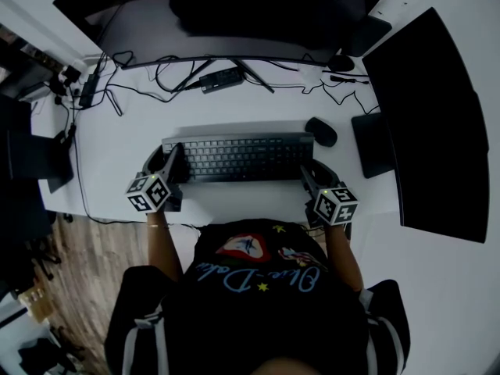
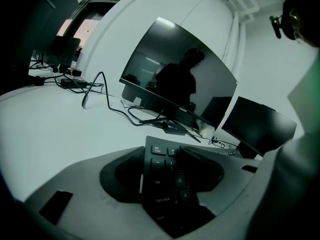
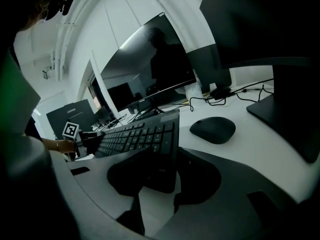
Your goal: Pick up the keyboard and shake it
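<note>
A dark keyboard (image 1: pixel 238 156) lies across the middle of the white desk (image 1: pixel 117 151), just in front of me. My left gripper (image 1: pixel 173 165) is shut on its left end. In the left gripper view the keyboard (image 2: pixel 159 160) runs between the jaws of the left gripper (image 2: pixel 167 180), and one jaw lies over the keys beside Q and A. My right gripper (image 1: pixel 307 175) is shut on the right end. In the right gripper view that end of the keyboard (image 3: pixel 142 134) sits between the jaws of the right gripper (image 3: pixel 165 176). I cannot tell whether the keyboard is clear of the desk.
A black mouse (image 1: pixel 321 131) lies just beyond the keyboard's right end, also visible as the mouse (image 3: pixel 212 129). A wide monitor (image 1: pixel 234 14) stands behind the keyboard, and a second monitor (image 1: pixel 437 123) stands at the right. Cables and a power brick (image 1: pixel 220 78) lie under the centre monitor. A flat black device (image 1: pixel 373 144) lies right of the mouse.
</note>
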`<state>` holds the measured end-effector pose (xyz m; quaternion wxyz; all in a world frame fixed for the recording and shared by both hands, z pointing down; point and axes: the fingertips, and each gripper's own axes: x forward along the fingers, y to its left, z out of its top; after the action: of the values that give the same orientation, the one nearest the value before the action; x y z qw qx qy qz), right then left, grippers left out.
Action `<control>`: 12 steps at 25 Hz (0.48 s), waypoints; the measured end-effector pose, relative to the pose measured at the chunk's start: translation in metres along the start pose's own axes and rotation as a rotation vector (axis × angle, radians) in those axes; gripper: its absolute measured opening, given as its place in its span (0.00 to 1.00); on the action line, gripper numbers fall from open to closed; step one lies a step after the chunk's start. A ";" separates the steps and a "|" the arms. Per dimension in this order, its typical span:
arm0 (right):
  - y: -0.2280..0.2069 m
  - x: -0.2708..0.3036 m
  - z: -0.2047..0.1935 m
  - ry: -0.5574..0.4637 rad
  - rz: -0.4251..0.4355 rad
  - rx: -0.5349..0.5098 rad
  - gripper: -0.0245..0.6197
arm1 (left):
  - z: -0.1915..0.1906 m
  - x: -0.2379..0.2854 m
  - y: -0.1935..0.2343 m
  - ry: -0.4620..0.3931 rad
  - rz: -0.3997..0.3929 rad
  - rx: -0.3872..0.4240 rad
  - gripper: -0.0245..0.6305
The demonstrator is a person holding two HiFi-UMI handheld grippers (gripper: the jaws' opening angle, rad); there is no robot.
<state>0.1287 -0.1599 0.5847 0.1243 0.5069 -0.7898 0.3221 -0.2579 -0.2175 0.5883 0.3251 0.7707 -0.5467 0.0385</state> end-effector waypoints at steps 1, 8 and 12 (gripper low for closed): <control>-0.001 0.001 -0.003 0.013 -0.004 0.007 0.24 | -0.002 0.001 0.000 0.008 0.002 0.000 0.35; -0.006 0.009 -0.021 0.097 -0.010 0.053 0.24 | -0.014 0.004 0.005 0.056 0.041 0.013 0.34; -0.007 0.011 -0.027 0.126 -0.018 0.071 0.24 | -0.016 0.007 0.007 0.078 0.064 0.032 0.35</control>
<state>0.1266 -0.1531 0.6135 0.1585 0.4968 -0.7639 0.3802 -0.2564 -0.2160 0.6069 0.3324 0.7557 -0.5574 0.0879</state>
